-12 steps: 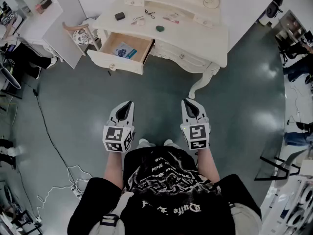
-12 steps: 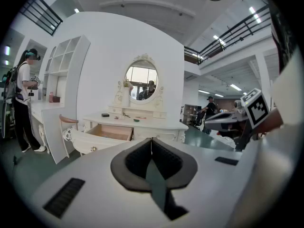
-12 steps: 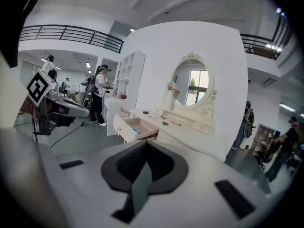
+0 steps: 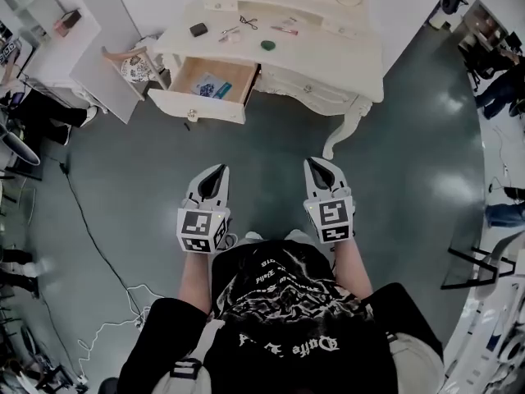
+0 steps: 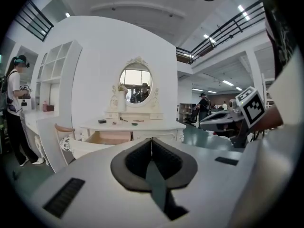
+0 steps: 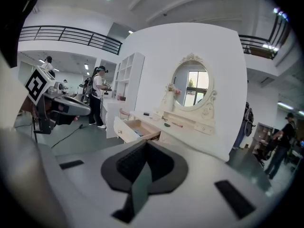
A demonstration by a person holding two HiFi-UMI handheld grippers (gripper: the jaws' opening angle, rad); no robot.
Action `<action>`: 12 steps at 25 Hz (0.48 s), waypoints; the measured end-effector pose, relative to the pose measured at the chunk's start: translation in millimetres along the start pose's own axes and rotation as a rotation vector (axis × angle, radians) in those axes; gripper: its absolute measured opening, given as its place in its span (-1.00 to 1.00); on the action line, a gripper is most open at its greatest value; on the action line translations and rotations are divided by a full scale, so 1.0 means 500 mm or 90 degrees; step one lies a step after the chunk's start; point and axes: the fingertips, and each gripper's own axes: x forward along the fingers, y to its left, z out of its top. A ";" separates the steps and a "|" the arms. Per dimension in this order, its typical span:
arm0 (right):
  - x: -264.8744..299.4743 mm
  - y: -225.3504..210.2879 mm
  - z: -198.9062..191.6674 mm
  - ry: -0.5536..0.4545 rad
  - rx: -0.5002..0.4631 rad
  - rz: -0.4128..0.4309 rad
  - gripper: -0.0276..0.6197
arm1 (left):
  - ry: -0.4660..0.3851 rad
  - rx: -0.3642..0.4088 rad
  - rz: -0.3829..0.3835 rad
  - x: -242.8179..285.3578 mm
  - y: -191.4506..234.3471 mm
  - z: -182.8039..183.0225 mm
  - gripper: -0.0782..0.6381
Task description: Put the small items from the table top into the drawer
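A white dressing table (image 4: 344,56) stands some way ahead of me with its left drawer (image 4: 205,80) pulled open. Blue items (image 4: 211,86) lie inside the drawer. On the table top rest a black box (image 4: 198,29), a green oval piece (image 4: 267,45), scissors (image 4: 248,22) and a pink stick (image 4: 285,30). My left gripper (image 4: 217,171) and right gripper (image 4: 316,164) hang over the floor well short of the table. Both are shut with nothing between the jaws. The drawer (image 6: 137,127) also shows in the right gripper view, and the table (image 5: 137,124) in the left gripper view.
A chair (image 4: 131,60) stands left of the drawer. A white shelf unit (image 4: 49,23) is at the far left. Cables (image 4: 90,245) trail over the grey floor on my left. People stand at the room's edges (image 6: 97,96).
The table and drawer sit slightly higher in the head view. Both grippers have shifted a little and remain shut.
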 end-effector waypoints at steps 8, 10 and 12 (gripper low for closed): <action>0.005 0.011 0.016 -0.005 0.010 -0.005 -0.89 | 0.014 -0.015 -0.003 -0.008 0.012 -0.020 -0.73; 0.008 0.008 0.015 -0.005 0.013 -0.009 -0.89 | 0.015 -0.018 -0.007 -0.006 0.010 -0.023 -0.73; 0.014 0.006 0.011 -0.006 0.011 -0.010 -0.89 | 0.018 -0.019 -0.007 -0.002 0.012 -0.029 -0.73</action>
